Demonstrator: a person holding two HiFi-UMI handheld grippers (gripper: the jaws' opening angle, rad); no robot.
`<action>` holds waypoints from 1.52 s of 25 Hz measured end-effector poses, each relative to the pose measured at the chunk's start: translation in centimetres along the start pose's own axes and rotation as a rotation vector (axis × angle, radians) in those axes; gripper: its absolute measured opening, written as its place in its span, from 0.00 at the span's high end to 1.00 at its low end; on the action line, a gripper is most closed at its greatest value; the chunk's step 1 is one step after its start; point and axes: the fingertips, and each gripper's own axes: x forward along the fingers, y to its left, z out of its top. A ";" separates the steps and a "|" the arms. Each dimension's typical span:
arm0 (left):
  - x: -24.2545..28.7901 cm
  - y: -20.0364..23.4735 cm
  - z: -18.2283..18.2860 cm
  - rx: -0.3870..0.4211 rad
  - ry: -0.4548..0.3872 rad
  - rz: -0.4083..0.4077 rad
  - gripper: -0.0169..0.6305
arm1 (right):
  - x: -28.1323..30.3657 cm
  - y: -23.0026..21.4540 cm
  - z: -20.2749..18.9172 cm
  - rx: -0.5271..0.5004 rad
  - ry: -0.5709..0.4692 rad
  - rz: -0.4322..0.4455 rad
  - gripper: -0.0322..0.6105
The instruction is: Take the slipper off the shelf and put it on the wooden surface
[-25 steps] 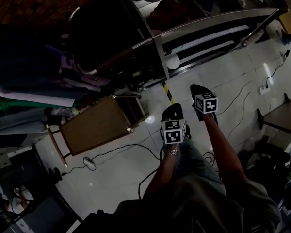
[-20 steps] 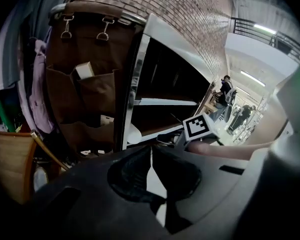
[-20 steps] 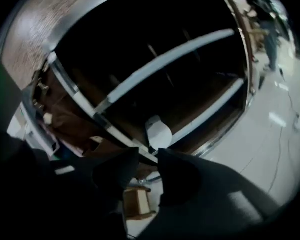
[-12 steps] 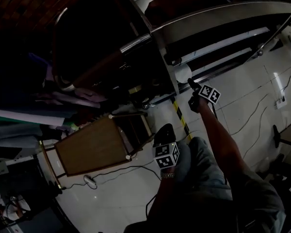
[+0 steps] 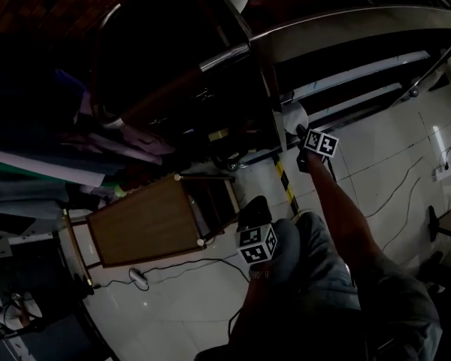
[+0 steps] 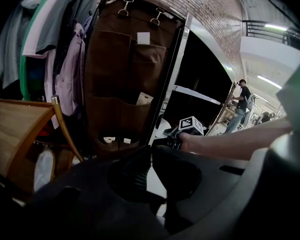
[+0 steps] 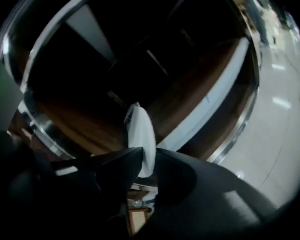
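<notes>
A white slipper [image 5: 292,116] stands on edge on the low, dark shelf [image 5: 361,89] of a metal-rimmed rack. My right gripper [image 5: 299,132] reaches out to it at arm's length. In the right gripper view the slipper [image 7: 141,134] sits between the two dark jaws of the right gripper [image 7: 149,156], which are closing and pinch its lower end. The left gripper [image 5: 256,204] hangs back above the floor, jaws together and empty, also seen in its own view [image 6: 150,156]. The wooden surface is a small table top [image 5: 143,224] at the left, also in the left gripper view [image 6: 10,129].
Clothes hang on a rack [image 5: 75,156] left of the table. A brown hanging organizer [image 6: 120,74] stands beside the shelf unit. Cables [image 5: 210,258] and a yellow-black tape strip [image 5: 286,183] lie on the tiled floor. A person [image 6: 240,101] stands far off.
The right gripper has moved from beside the left one forward to the shelf and now has the slipper between its jaws. The left gripper has stayed back near the body.
</notes>
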 end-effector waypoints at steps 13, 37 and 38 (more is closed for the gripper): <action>-10.0 -12.2 11.8 0.114 0.041 -0.116 0.95 | -24.3 8.8 6.2 -0.262 0.008 -0.085 0.90; -28.4 -6.8 16.9 0.064 -0.081 0.025 0.95 | -41.4 31.9 -4.7 -0.475 0.100 0.194 0.90; -29.4 -5.2 16.7 0.046 -0.090 0.051 0.95 | -41.4 32.9 -6.2 -0.492 0.121 0.205 0.90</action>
